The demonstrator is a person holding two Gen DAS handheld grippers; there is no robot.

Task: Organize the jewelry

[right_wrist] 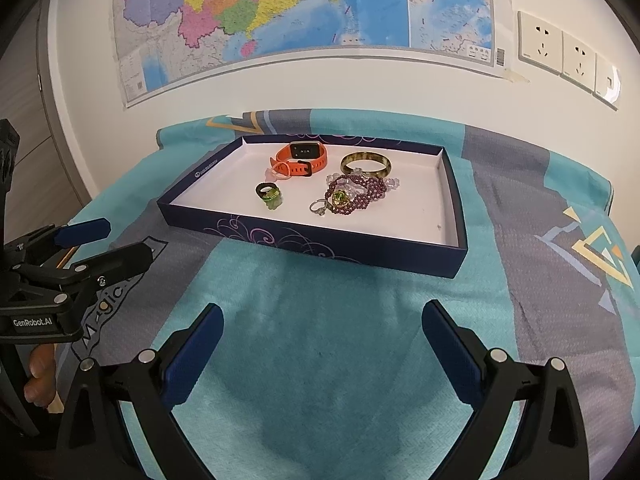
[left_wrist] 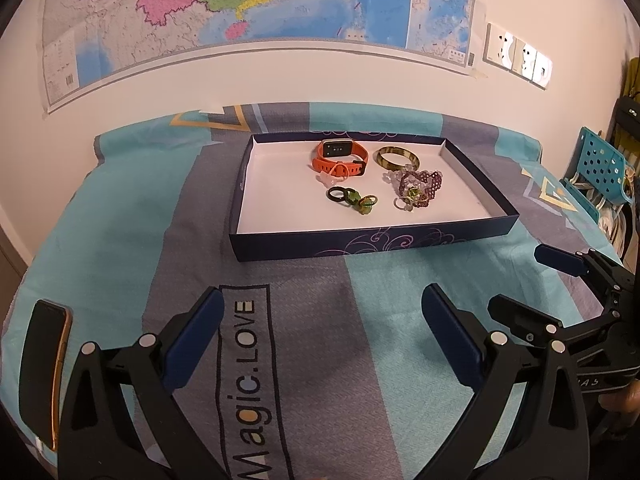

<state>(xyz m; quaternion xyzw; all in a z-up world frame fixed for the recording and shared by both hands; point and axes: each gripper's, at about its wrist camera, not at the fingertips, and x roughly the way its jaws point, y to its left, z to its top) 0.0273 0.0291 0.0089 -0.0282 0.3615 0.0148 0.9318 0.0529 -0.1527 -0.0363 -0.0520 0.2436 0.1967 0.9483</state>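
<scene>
A shallow dark blue box with a white floor lies on the cloth-covered table. In it are an orange watch, a brown-green bangle, a purple bead bracelet, a green stone ring, clear beads, a silver ring and dark and green rings. My left gripper is open and empty, in front of the box. My right gripper is open and empty, in front of the box; it also shows at the right of the left wrist view.
A black phone with a gold edge lies at the table's left front. A blue perforated basket stands off the right edge. A wall with a map and sockets lies behind the table.
</scene>
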